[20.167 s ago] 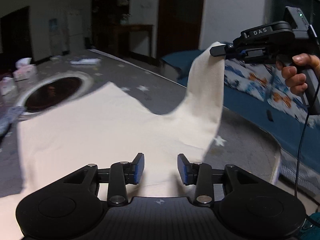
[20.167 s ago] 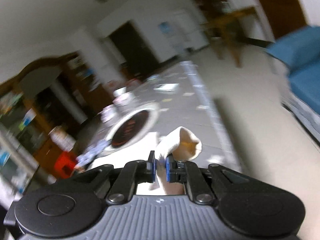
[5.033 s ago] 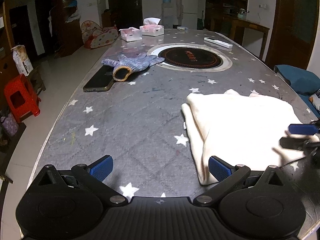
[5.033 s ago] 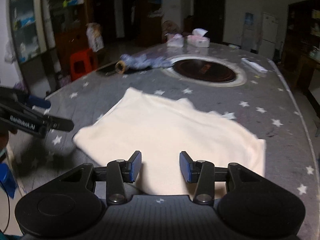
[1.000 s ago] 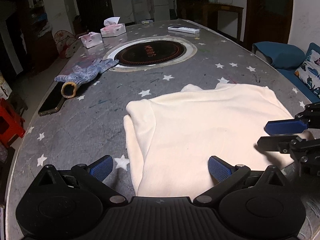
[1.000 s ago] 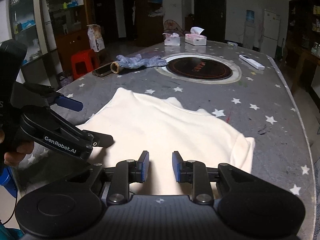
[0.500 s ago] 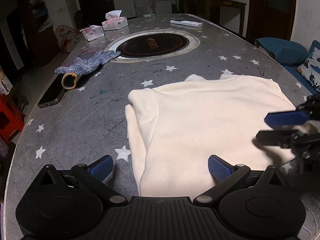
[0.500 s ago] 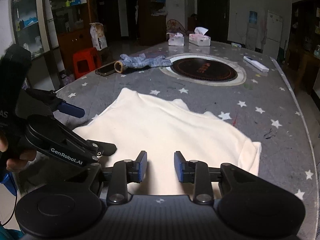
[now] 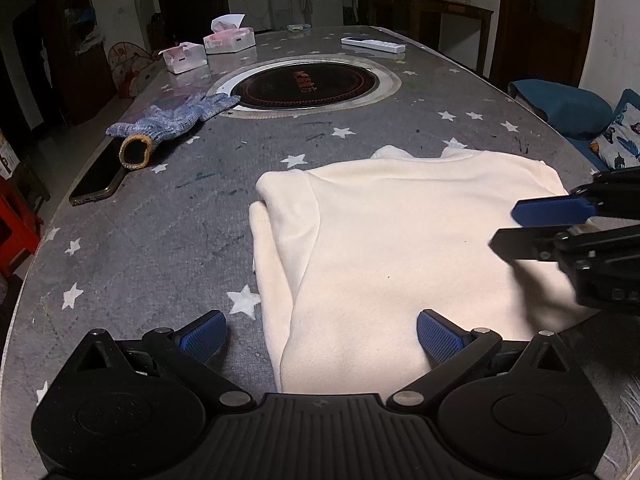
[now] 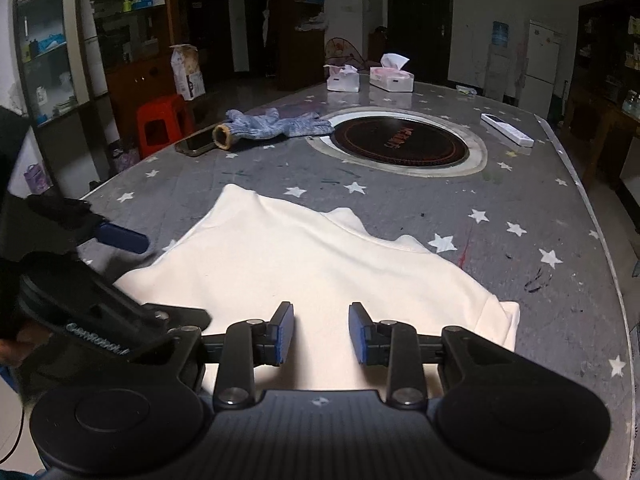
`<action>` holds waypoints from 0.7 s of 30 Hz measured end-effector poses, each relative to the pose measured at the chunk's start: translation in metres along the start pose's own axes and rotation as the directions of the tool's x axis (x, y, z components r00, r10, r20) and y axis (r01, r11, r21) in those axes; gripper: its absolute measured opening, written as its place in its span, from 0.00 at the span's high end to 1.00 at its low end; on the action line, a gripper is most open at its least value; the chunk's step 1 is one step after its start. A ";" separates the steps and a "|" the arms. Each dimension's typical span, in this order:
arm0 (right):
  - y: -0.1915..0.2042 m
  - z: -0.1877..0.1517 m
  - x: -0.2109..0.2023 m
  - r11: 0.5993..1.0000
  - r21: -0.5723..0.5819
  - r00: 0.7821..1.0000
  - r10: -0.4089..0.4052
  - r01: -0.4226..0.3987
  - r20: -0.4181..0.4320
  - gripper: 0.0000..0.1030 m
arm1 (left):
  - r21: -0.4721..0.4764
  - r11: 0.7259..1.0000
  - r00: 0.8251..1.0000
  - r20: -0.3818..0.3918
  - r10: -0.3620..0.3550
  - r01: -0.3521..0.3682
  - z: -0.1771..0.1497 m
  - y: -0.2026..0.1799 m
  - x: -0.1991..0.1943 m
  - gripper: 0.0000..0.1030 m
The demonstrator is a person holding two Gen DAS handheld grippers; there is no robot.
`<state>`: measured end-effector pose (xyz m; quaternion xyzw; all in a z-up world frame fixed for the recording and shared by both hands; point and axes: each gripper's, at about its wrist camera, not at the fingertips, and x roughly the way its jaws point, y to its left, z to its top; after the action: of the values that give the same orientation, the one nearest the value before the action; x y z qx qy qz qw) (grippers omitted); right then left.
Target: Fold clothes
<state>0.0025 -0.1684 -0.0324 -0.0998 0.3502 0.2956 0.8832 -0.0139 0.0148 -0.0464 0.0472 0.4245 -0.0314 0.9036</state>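
The left gripper (image 9: 320,334) points obliquely downward with its jaws spread wide and nothing clamped, while the right gripper (image 10: 320,334), likewise angled downward, has its jaws apart by a narrow gap, its blue pads (image 10: 285,334) gripping nothing.

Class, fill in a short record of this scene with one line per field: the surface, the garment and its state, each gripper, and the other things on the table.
Surface: grey table with white stars
Garment: cream top, folded, lying flat
Left gripper: wide open, holding nothing, near edge of top between its fingers
Right gripper: partly open, empty, over the top
Other things: knitted glove, phone, round cooktop, remote, two tissue boxes
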 end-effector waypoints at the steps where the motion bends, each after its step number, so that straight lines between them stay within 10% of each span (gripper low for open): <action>1: -0.001 -0.001 0.004 1.000 0.005 1.000 0.000 0.000 -0.009 0.71 | -0.002 1.000 1.000 -0.001 -0.003 0.003 0.000 0.000 0.000 0.00; 21: -0.009 0.014 0.030 0.999 0.040 0.999 0.022 -0.021 -0.027 0.68 | -0.028 0.998 0.998 -0.014 -0.053 0.053 0.000 0.008 0.003 0.00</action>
<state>0.0329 -0.1564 -0.0423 -0.0827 0.3693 0.2966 0.8768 -0.0107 0.0229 -0.0480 0.0238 0.4327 -0.0492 0.8999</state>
